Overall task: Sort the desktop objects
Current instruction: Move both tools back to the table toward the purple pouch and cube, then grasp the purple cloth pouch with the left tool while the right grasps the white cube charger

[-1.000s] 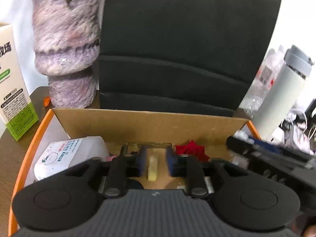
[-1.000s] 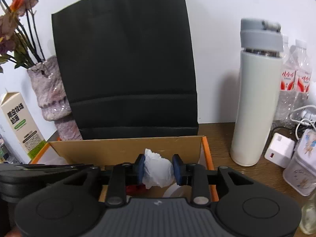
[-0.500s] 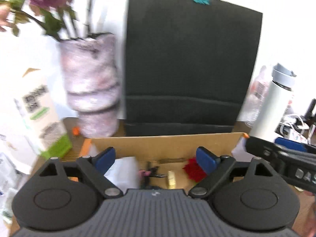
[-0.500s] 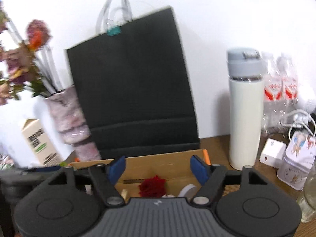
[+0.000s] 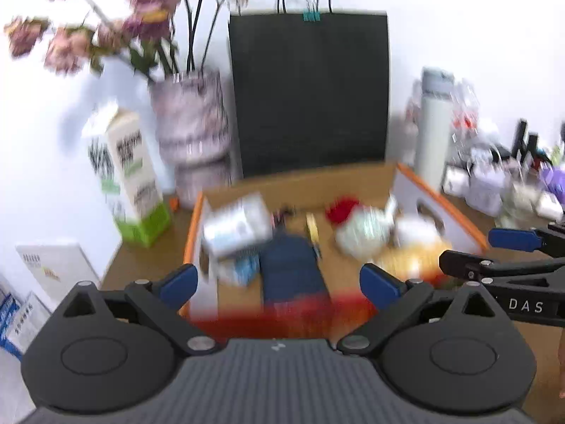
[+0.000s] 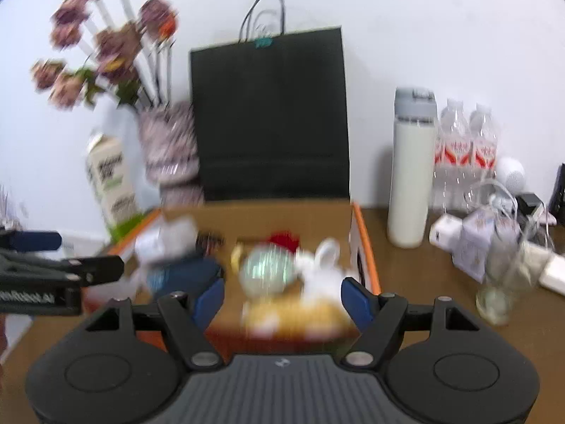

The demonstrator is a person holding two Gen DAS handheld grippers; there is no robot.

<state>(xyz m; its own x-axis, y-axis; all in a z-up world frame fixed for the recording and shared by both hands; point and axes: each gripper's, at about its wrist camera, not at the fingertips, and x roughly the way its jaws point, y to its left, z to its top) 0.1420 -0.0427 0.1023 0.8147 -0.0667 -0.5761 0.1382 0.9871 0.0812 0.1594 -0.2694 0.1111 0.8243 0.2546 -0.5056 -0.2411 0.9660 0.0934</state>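
Observation:
An orange-edged cardboard box (image 5: 192, 233) holds a white tissue pack (image 5: 236, 228), a dark blue item (image 5: 289, 268), a small yellow piece (image 5: 311, 226) and a red flower-like thing (image 5: 340, 208), all blurred. My left gripper (image 5: 279, 284) hovers before the box's near edge, its jaws opening wide with nothing between the pads. The right gripper (image 6: 282, 300) is open and empty over the box's (image 6: 363, 240) near right part. Below it lie a crumpled white tissue (image 6: 325, 265), a round pale-green thing (image 6: 265, 268) and a yellow packet (image 6: 300, 312). Each gripper shows at the edge of the other's view.
Behind the box stand a black paper bag (image 6: 268, 120), a vase of dried flowers (image 5: 192, 130) and a green-and-white carton (image 5: 130, 176). To the right are a white bottle (image 6: 409, 176), water bottles (image 6: 466, 148), a drinking glass (image 6: 501, 282) and chargers with cables.
Both grippers have pulled back and up from the box. The left let go of the yellow piece and the right let go of the white tissue. Both jaws have spread.

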